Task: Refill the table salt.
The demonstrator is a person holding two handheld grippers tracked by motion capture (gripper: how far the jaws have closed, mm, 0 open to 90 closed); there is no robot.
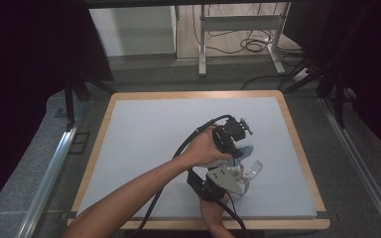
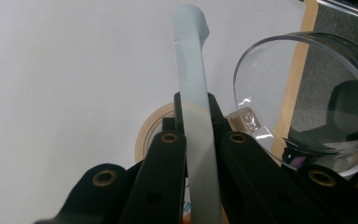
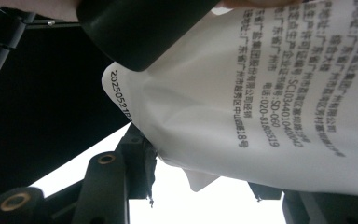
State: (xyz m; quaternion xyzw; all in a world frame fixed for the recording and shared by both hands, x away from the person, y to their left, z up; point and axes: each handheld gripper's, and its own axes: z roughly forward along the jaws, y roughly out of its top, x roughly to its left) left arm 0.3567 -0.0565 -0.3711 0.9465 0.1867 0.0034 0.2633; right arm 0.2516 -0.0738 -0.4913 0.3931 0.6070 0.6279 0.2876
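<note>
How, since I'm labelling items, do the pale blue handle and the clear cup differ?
The pale blue handle is opaque, narrow and flat; the clear cup is see-through and round. The handle is clamped in the left tool; the cup tilts beside it, outside those jaws.

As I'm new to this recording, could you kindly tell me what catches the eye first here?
A pale blue handle stands clamped in the left tongs, with a clear round container just beside it. In the right gripper view, a white pouch with black print sits between the right tongs.
</note>
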